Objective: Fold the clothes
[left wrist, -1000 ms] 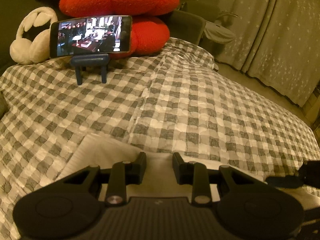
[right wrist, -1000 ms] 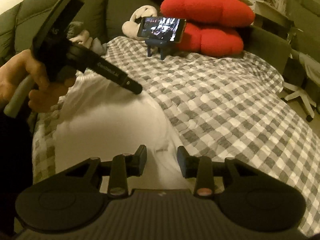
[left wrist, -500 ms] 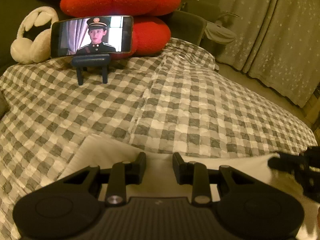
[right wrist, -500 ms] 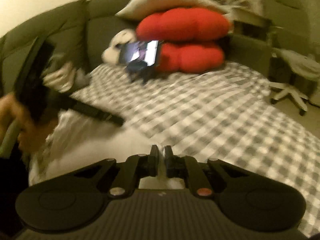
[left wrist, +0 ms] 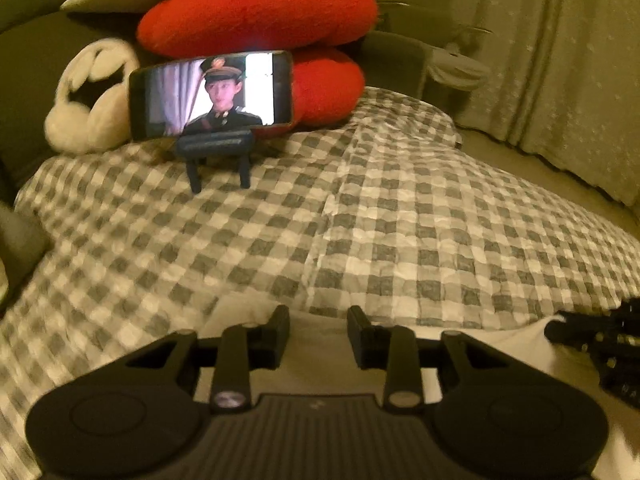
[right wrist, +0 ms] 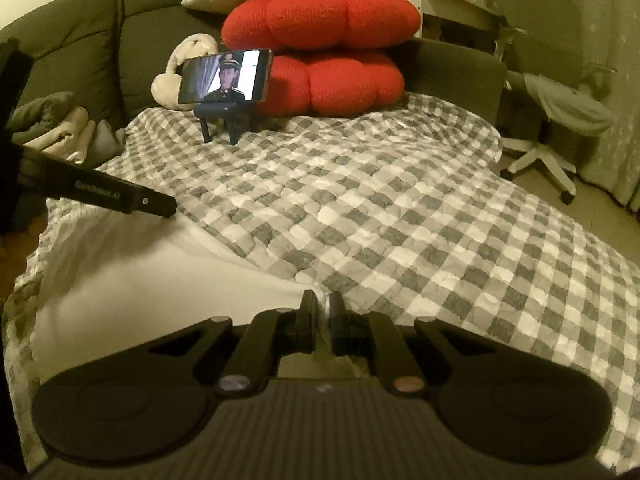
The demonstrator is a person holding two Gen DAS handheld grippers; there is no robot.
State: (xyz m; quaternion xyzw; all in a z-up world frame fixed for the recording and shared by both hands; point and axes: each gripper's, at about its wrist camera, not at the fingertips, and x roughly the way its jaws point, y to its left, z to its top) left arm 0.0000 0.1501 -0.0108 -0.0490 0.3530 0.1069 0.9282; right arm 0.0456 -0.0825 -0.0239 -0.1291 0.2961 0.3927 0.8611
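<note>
Bed cover [right wrist: 400,216]: grey-and-white checked quilt, spread over the bed; every place below is given relative to it.
White garment [right wrist: 132,276]: lies flat on the near left part of the checked quilt, at its near edge; its far border runs slanting across the checks. In the left wrist view the same white cloth [left wrist: 320,344] fills the strip of quilt directly under the fingers.
Left gripper [left wrist: 318,338]: low over the garment at the near edge of the quilt, fingers apart with only flat white cloth showing in the gap; the jaws have just been opening wider and nothing is pinched between them. From the right wrist view its black finger [right wrist: 132,200] reaches in from the left, its tip over the garment's far border.
Right gripper [right wrist: 322,322]: at the garment's right corner, near edge of the quilt; the jaws have just closed and now stand almost together, with a thin pale fold of the white cloth clamped between the pads.
Phone [right wrist: 226,76]: on a small dark stand [right wrist: 224,120] at the far end of the quilt, screen lit, lying lengthwise.
Red cushions [right wrist: 324,44]: two stacked, behind the phone at the quilt's far end.
White plush [right wrist: 180,76]: left of the phone, at the quilt's far left corner.
Office chair [right wrist: 552,128]: on the floor beyond the quilt's right side.
</note>
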